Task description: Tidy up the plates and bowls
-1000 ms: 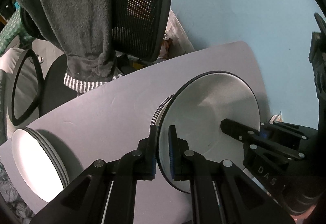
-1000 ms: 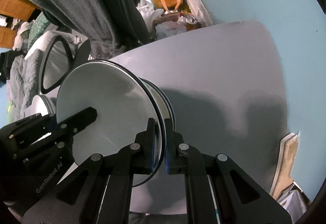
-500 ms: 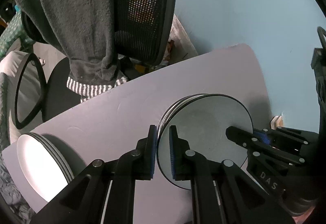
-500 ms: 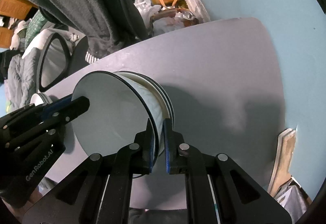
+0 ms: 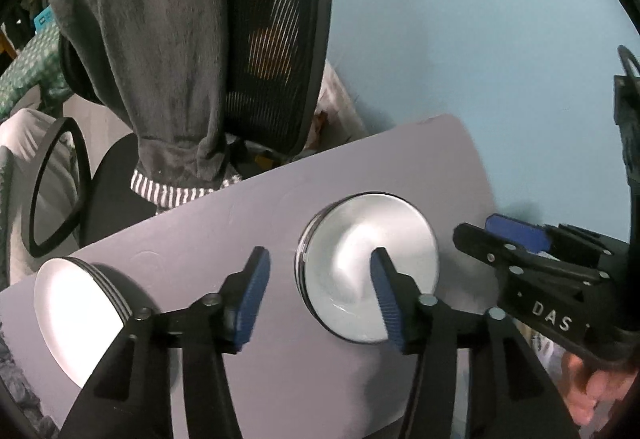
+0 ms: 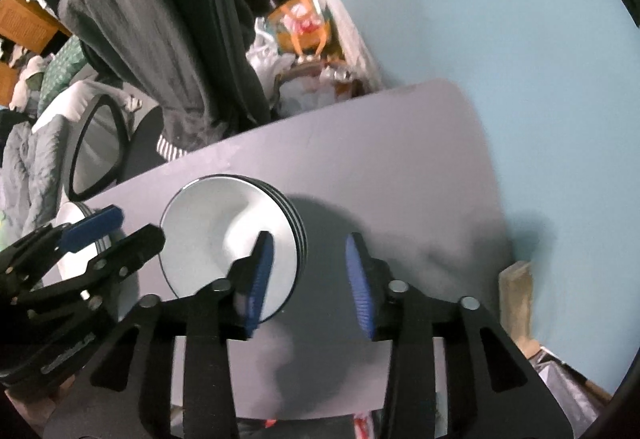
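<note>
Bowl stack (image 5: 366, 271) set down on the table (image 5: 400, 167).

Left gripper (image 5: 318, 291) and right gripper (image 6: 308, 275) are spread wide, nothing held; apparently clear of the bowls.

"DAS" on right gripper (image 5: 516, 239)

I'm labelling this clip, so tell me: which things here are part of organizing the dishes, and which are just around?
Part of the job:
bowl stack, nested on the table
plate stack at the table's left end
left gripper, open
right gripper, open

Just around:
office chair
grey garment draped over it
</note>
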Motion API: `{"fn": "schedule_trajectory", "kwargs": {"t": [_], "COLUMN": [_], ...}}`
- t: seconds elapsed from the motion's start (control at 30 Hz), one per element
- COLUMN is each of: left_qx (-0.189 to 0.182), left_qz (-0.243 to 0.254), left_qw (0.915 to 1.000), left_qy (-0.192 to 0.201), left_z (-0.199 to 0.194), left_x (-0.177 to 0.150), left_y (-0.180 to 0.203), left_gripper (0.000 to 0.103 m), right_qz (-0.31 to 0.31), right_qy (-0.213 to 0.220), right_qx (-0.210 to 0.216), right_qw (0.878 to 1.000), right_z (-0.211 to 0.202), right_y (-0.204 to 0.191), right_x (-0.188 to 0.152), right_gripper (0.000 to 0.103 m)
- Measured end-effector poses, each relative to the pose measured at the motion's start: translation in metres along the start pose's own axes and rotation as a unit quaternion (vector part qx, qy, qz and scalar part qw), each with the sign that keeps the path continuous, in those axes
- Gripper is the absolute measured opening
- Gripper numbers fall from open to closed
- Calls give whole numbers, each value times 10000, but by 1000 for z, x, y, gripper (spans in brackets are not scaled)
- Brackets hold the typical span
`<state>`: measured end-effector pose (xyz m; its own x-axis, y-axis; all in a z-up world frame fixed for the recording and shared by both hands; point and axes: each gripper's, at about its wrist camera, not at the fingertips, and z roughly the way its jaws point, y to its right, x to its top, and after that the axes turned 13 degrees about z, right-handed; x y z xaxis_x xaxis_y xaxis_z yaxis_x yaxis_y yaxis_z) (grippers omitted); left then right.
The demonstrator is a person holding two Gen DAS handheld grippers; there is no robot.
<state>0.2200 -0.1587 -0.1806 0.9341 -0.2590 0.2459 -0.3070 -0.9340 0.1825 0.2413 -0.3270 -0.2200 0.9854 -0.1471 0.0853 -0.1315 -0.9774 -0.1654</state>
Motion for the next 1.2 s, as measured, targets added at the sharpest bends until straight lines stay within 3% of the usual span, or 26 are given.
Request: {"fn": "schedule_trajectory", "kwargs": {"t": [0.4,0.53,0.67,0.83,1.0,1.1,1.2], "left_qx": [-130,-278,-312,-777,-554,-431,-409], "left_qz": [-444,-602,-675,-869,-674,-585,-534], "left_qw": [9973,9949,9928,9860,9868,9872,9881], "left_qy": [575,758,939,1195,1364,1421,1381], "left_z": [-67,-87,-103,-113,-126,-132,-136], "left_x": [-38,-57,-75,-96,-112,-117,-118], "left_y": [-7,-8,-8,-11,-3,0,2], "left_gripper": [63,78,78,78,78,86,87], "right_qz": [-8,3,-63,-93,-68,-22,-23], "right_qy": [644,817,996,1121,1180,1209,1240], "right_qx": [114,129,113,166,200,239,221], "right_qw": [9979,9966,9949,9935,9928,9924,9920], "right_z": [-52,-65,-79,-91,-96,-100,-101], "right_y": [2,0,-4,-11,-12,-11,-10], "right_x": [-27,-39,-52,-66,-78,-82,-85], "right_gripper": [44,48,53,53,53,53,53]}}
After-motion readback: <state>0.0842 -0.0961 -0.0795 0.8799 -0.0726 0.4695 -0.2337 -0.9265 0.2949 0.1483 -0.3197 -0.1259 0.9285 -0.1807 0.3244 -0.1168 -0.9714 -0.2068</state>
